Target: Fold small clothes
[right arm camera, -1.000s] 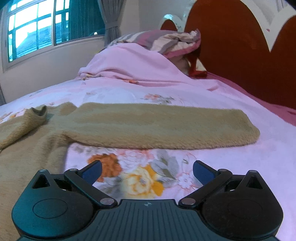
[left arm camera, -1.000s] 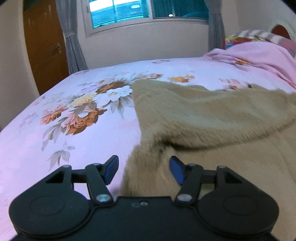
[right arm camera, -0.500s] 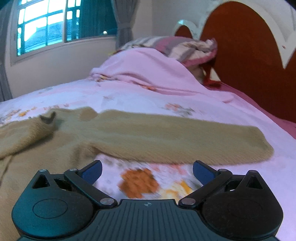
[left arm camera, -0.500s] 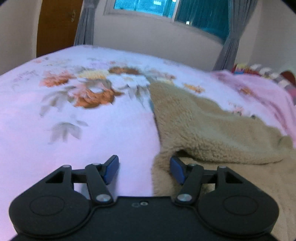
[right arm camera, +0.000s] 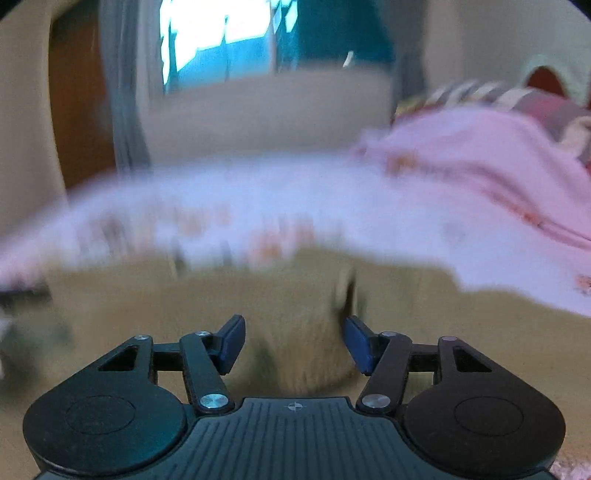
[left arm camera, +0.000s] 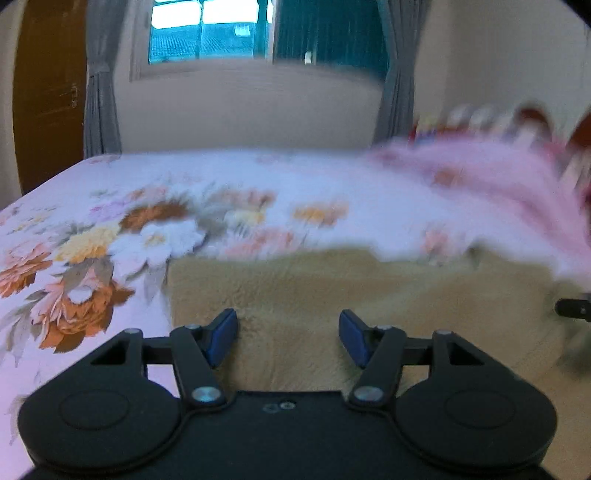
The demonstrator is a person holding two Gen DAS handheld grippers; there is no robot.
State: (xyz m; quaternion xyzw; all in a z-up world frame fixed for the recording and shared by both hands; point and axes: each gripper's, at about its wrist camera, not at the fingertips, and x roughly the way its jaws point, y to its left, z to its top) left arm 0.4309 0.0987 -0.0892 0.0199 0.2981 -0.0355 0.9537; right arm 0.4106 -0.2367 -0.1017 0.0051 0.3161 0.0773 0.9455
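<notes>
A fuzzy tan sweater lies spread on the floral bedsheet. My left gripper is open just above the sweater near its left edge, holding nothing. The sweater also shows in the right wrist view, blurred by motion. My right gripper is open low over the tan cloth, with a fold or dark crease just ahead of its right finger. A dark tip of the right gripper shows at the left wrist view's right edge.
A pink blanket and striped pillows are heaped at the right by the headboard. A window with grey curtains and a wooden door stand beyond the bed's far edge.
Both grippers swung round fast to face the window. The left one moved from the sweater's left edge to over its body. The right one turned away from the outstretched sleeve and its jaws narrowed.
</notes>
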